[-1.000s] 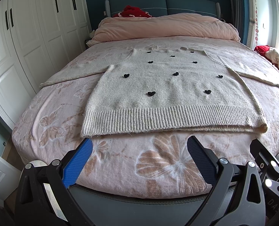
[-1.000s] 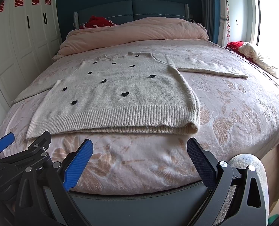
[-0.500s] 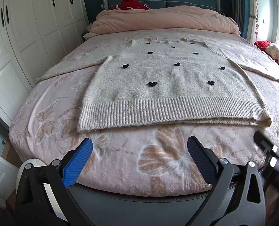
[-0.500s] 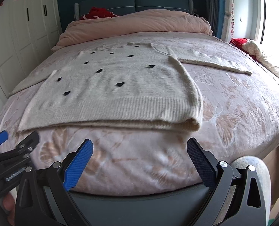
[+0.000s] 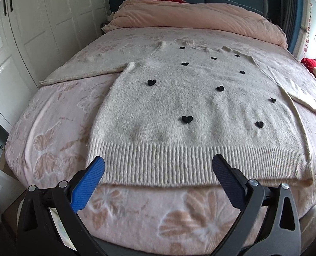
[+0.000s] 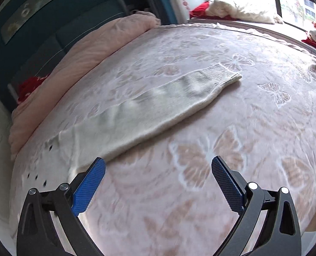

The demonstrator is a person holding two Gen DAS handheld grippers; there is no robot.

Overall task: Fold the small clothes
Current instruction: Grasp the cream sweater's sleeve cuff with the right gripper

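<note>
Across the left wrist view, the cream sweater (image 5: 192,115) is lying flat and face up on the pink bedspread (image 5: 51,128), black hearts showing, ribbed hem (image 5: 192,162) nearest the camera and neckline toward the rolled duvet (image 5: 200,19); both sleeves are lying spread outward, the left sleeve (image 5: 83,72) reaching toward the wardrobe doors (image 5: 40,32). That spread-out layout is presumably giving every edge free access for folding. The left gripper (image 5: 158,170) is hanging just over the hem with its jaws standing wide apart and nothing between them; whether the blue pads (image 5: 87,185) are touching the knit cannot be told. Judgement: it is lining up on the hem's left portion, either to pin the body or to take the bottom edge. Moving to the right wrist view, which is motion-blurred, the right sleeve (image 6: 158,111) is stretching diagonally away from the body, its ribbed cuff (image 6: 224,74) lying farthest out toward the window side. The right gripper (image 6: 158,170) is also standing fully spread and empty, hovering above bare bedspread just beside the sleeve's shoulder end. Judgement: folding is not yet begun; the sleeve looks like the likely first target, to be carried inward over the body. The knit looks soft and limp, so a shallow pinch could slip.
</note>
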